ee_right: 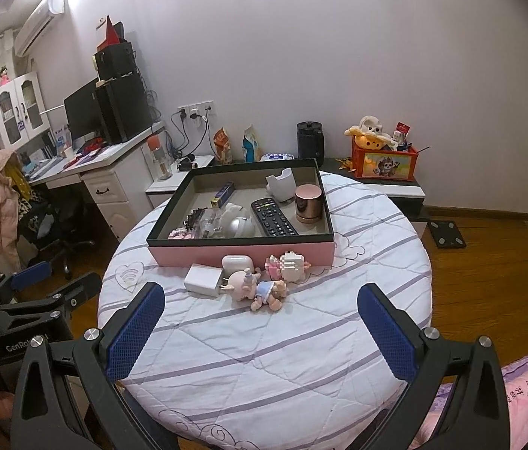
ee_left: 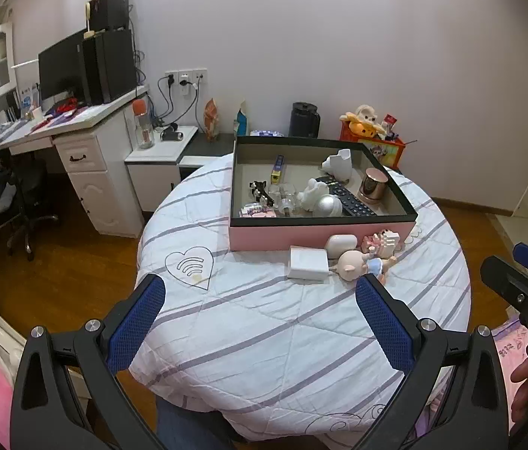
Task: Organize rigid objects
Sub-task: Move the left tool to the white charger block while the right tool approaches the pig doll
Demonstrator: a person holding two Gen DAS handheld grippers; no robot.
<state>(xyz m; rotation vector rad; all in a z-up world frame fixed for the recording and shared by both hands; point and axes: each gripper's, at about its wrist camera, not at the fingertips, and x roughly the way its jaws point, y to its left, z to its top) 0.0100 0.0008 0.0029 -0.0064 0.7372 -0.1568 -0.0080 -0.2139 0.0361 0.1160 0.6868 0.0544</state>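
Note:
A pink box [ee_left: 320,230] [ee_right: 241,253] with a dark rim stands on the round table's striped cloth [ee_left: 264,337] [ee_right: 264,356]. Inside it lie a black remote [ee_right: 273,217], a rose-gold cylinder [ee_right: 308,203], a silver ball [ee_right: 240,227] and several small items. In front of the box lie a white charger [ee_left: 307,262] [ee_right: 204,279], a white earbud case [ee_left: 340,245] [ee_right: 237,262], a piglet doll [ee_left: 361,262] [ee_right: 254,287] and a pink-white block toy [ee_left: 382,242] [ee_right: 288,264]. My left gripper [ee_left: 260,285] and right gripper [ee_right: 262,292] hover open and empty, short of these things.
A white desk [ee_left: 76,127] with a monitor and an office chair [ee_left: 27,195] stand to the left. Behind the table a low cabinet carries a black kettle [ee_right: 310,142] and an orange toy crate [ee_right: 385,161]. A scale [ee_right: 447,234] lies on the wooden floor. Pink bedding [ee_right: 526,386] lies at lower right.

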